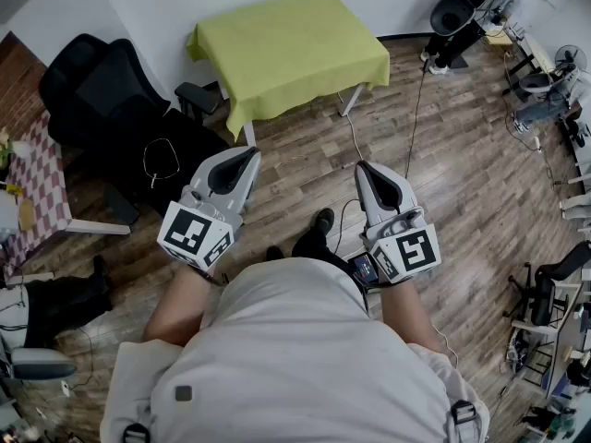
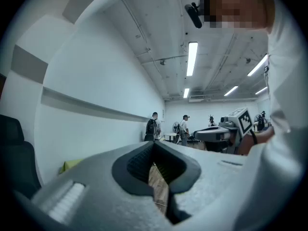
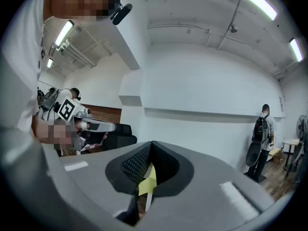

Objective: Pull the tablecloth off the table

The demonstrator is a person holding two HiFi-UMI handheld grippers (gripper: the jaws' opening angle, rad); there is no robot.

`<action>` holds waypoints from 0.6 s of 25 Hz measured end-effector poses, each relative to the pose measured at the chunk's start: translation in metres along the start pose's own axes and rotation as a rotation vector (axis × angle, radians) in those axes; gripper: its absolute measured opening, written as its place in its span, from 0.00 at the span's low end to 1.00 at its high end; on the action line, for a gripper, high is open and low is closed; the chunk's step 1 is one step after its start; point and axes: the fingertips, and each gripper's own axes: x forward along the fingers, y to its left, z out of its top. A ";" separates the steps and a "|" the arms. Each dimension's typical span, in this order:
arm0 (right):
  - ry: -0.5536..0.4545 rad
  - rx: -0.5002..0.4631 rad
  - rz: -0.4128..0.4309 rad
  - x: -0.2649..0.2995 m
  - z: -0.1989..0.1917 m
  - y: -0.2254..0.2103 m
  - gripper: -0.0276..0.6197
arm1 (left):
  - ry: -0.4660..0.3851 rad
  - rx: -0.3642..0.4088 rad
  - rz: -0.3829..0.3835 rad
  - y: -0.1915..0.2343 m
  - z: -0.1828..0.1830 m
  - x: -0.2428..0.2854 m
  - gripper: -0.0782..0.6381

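A yellow-green tablecloth (image 1: 291, 49) covers a small white-legged table near the far wall, hanging over its edges. My left gripper (image 1: 247, 156) and right gripper (image 1: 362, 167) are held side by side close to the person's body, pointing toward the table and well short of it. Both are shut with nothing between the jaws. In the right gripper view a sliver of the tablecloth (image 3: 148, 179) shows through the slit behind the closed right gripper (image 3: 151, 145). The left gripper (image 2: 155, 146) view shows only wood floor in that slit, with a corner of the tablecloth (image 2: 70, 165) at the left.
A black office chair (image 1: 97, 90) stands left of the table, and a checkered-cloth table (image 1: 39, 192) lies further left. Cables (image 1: 354, 137) run over the wood floor between me and the table. Machines and chairs (image 1: 545, 81) crowd the right side. Two people (image 2: 153, 127) stand far off.
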 end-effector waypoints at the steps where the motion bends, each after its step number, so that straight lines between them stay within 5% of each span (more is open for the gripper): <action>1: -0.001 -0.002 0.000 0.000 0.001 -0.002 0.06 | 0.002 0.004 0.000 0.000 0.001 0.001 0.11; 15: 0.003 0.009 -0.027 0.005 -0.009 -0.036 0.06 | 0.009 -0.003 0.014 0.002 -0.002 0.028 0.11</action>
